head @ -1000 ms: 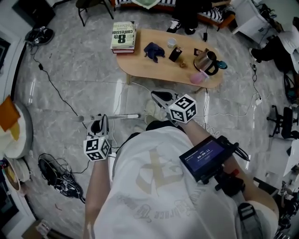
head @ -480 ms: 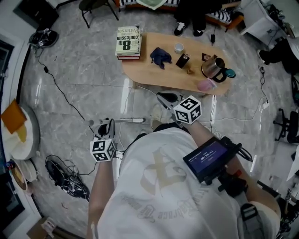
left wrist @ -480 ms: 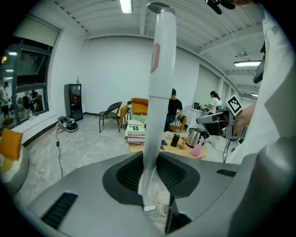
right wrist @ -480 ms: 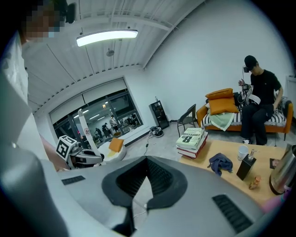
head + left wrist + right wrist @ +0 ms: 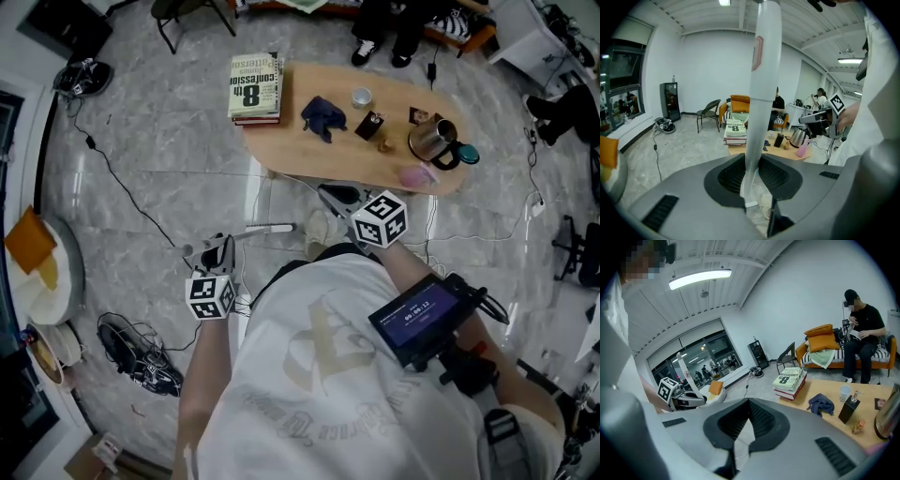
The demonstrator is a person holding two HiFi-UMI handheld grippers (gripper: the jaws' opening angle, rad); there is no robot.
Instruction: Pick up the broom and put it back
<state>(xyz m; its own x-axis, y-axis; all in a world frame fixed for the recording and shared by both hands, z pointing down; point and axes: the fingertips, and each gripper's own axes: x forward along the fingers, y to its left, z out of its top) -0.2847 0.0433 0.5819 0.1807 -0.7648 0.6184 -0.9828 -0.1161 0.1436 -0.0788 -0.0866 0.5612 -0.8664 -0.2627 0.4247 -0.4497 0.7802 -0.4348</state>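
Note:
The broom shows as a white handle (image 5: 267, 229) lying roughly level over the marble floor in the head view. In the left gripper view the handle (image 5: 759, 93) rises straight up between the jaws. My left gripper (image 5: 217, 251) (image 5: 752, 161) is shut on it. The brush end is hidden. My right gripper (image 5: 336, 197) (image 5: 749, 401) hangs beside the low table with its tips together and nothing between them. The right gripper view also catches the left gripper (image 5: 686, 399) and the handle (image 5: 686, 373) to its left.
A low wooden table (image 5: 309, 150) ahead carries stacked books (image 5: 255, 86), a dark cloth (image 5: 322, 114), a cup and a kettle (image 5: 433, 141). Cables trail over the floor. Shoes (image 5: 141, 361) lie at lower left. A person sits on an orange sofa (image 5: 825, 341).
Both grippers have drifted a little to the right in the head view. The left one still carries the white handle, and its grip looks the same.

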